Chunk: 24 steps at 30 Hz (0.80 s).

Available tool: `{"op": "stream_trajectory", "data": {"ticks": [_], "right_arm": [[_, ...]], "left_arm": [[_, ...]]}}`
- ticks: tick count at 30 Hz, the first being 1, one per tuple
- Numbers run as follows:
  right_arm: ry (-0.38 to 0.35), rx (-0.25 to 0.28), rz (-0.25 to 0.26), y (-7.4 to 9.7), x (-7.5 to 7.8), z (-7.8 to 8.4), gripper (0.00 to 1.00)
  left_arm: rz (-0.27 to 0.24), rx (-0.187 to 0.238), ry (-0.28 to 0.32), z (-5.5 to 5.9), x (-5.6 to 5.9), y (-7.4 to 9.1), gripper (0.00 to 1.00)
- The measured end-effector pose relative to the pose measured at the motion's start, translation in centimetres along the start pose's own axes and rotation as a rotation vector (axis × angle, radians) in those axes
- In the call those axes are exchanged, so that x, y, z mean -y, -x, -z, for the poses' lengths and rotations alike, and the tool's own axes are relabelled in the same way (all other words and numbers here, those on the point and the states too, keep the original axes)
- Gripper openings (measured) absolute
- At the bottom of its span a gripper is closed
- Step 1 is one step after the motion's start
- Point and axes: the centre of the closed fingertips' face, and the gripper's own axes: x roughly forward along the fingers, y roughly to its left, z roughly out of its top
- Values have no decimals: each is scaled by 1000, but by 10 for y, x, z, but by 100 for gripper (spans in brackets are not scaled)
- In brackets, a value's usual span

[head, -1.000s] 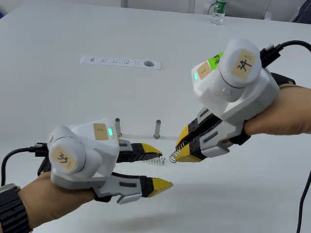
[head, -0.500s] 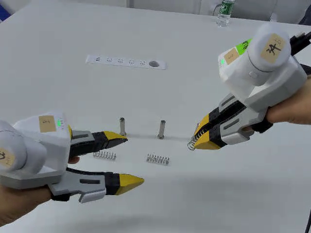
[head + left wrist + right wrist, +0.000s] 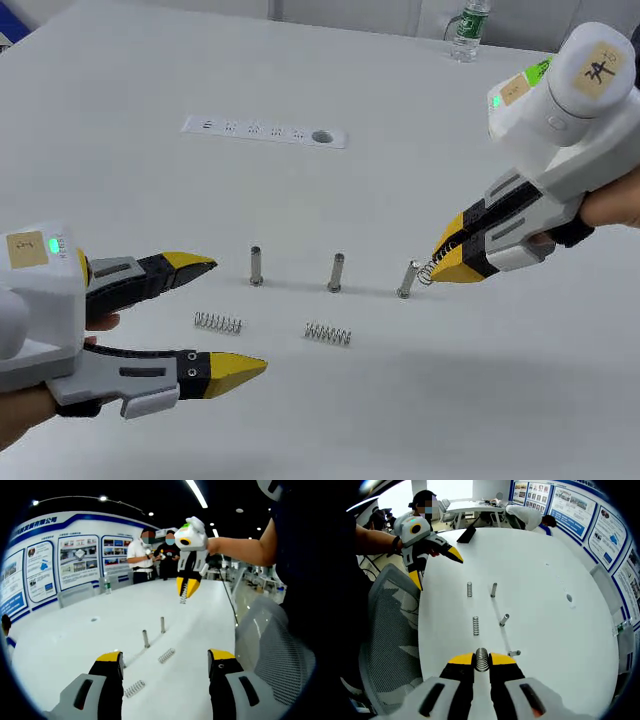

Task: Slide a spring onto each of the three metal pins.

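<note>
Threading: right gripper [image 3: 447, 272] fingers pinch small coiled steel spring [image 3: 428, 271], tip at silver metal pin [image 3: 407, 279], row's 3 o'clock end.
Idle: left gripper [image 3: 240, 314] fingers apart, empty.
Next: probably align coil over pin, slide down.

I count three metal pins on the tabletop [image 3: 120, 190]: the middle pin [image 3: 336, 272], the second pin [image 3: 256, 266] at its nine o'clock and the third pin [image 3: 407, 279] at its three o'clock. Springs come to three as well. Two lie loose, the near spring [image 3: 328, 334] at six o'clock of the middle pin and the outer spring [image 3: 218, 322] at its eight o'clock. The held spring [image 3: 428, 272] is pinched in my right hand-held gripper [image 3: 445, 268]. Counting my left hand-held gripper [image 3: 240, 314], that makes two of those. There is one power strip [image 3: 265, 131] toward twelve o'clock and one water bottle [image 3: 468, 20] toward one o'clock.
</note>
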Motion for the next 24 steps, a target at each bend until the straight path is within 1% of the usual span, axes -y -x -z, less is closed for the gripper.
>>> {"op": "stream_trajectory", "data": {"ticks": [6,10,17,24], "right_arm": [[-12,-9,8,2,8,2,12],[-16,-12,11,3,12,2,12],[-24,-17,19,4,19,3,12],[-32,-25,23,5,24,7,12]], "left_arm": [[-41,9,8,0,-7,9,72],[-58,19,17,0,-10,12,73],[-64,20,18,0,-10,14,73],[-75,25,16,-2,-13,15,72]]}}
